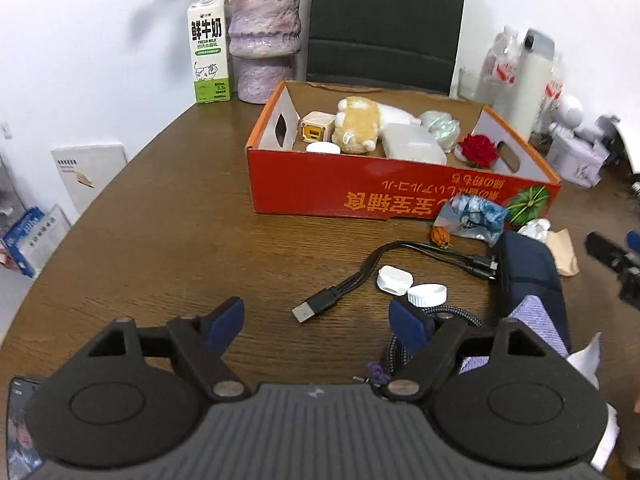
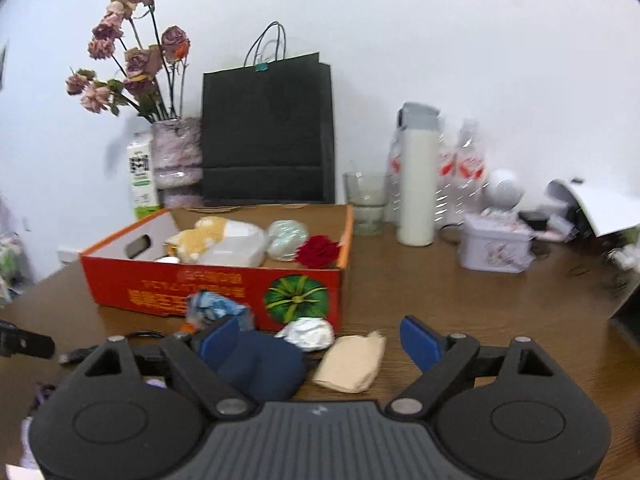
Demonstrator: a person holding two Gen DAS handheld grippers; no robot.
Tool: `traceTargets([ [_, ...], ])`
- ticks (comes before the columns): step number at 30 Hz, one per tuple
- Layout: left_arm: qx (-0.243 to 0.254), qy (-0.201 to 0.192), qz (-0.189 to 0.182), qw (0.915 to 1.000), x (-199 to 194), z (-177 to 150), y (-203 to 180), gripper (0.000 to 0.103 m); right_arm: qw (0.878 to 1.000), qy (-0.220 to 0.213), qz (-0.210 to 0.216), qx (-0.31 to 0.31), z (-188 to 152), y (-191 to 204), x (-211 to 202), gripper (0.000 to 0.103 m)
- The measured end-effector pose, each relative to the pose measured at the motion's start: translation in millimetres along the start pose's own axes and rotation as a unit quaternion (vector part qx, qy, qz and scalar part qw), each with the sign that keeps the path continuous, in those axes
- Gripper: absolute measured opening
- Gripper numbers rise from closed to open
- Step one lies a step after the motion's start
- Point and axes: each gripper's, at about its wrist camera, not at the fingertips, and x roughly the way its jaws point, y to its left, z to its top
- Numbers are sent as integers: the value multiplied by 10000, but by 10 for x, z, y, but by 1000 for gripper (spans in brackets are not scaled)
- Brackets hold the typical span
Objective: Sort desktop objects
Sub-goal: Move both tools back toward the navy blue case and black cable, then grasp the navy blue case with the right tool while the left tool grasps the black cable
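Several items remain unsorted on the table (image 1: 168, 216); the job appears partly done. Nearest, the left gripper (image 1: 316, 320) has its fingers spread with nothing between them, above bare wood beside a black USB cable (image 1: 340, 292). Two white caps (image 1: 412, 286) lie just right of the plug, and a braided cable (image 1: 452, 314) and a small purple flower (image 1: 376, 370) sit partly behind the right-hand finger. The right gripper (image 2: 320, 340) is likewise spread and empty, with a dark blue pouch (image 2: 264, 364), a beige paper packet (image 2: 352, 364) and a crumpled foil ball (image 2: 310, 332) lying loose below it. A crumpled blue wrapper (image 1: 472, 216) and a dried orange flower (image 1: 440, 237) rest against the front wall of the orange box (image 1: 320, 184).

Already inside the box: a plush toy (image 1: 356, 124), a clear plastic case (image 1: 412, 144), a charger cube (image 1: 314, 130), a white lid (image 1: 323, 148), a pale green object (image 1: 442, 126) and a red rose (image 1: 478, 150).

Hard to make out: the pouch's contents, the purple cloth at the frame edge, and the blurred clutter on the far right.
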Motion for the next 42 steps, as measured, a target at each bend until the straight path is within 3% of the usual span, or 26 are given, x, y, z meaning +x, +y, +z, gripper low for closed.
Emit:
traceTargets([
  [4, 141, -65, -32, 9999, -32, 28, -181, 81, 9995, 1, 185, 255, 5, -75, -14, 87],
  [9, 368, -83, -94, 9992, -60, 18, -332, 81, 9997, 79, -60, 240, -33, -83, 26, 88],
  [19, 234, -50, -179, 9996, 17, -76, -159, 81, 9998, 136, -81, 107, -61, -36, 66, 88],
  [26, 713, -191, 226, 9970, 61, -164, -189, 80, 9996, 229, -98, 99, -95, -47, 117, 88],
  [29, 627, -275, -28, 9976, 43, -213, -141, 80, 9995, 284, -57, 82, -104, -47, 132, 88],
  [34, 388, -282, -595, 9971, -3, -356, -35, 80, 9967, 458, 479, 465, -91, -133, 139, 88],
  [39, 791, -453, -1041, 9904, 49, -329, -104, 80, 9885, 550, 1164, 791, -102, -150, 102, 87],
  [42, 952, -611, -1154, 9869, 196, -176, -130, 78, 9875, 871, 1122, 679, -78, 37, 196, 87],
])
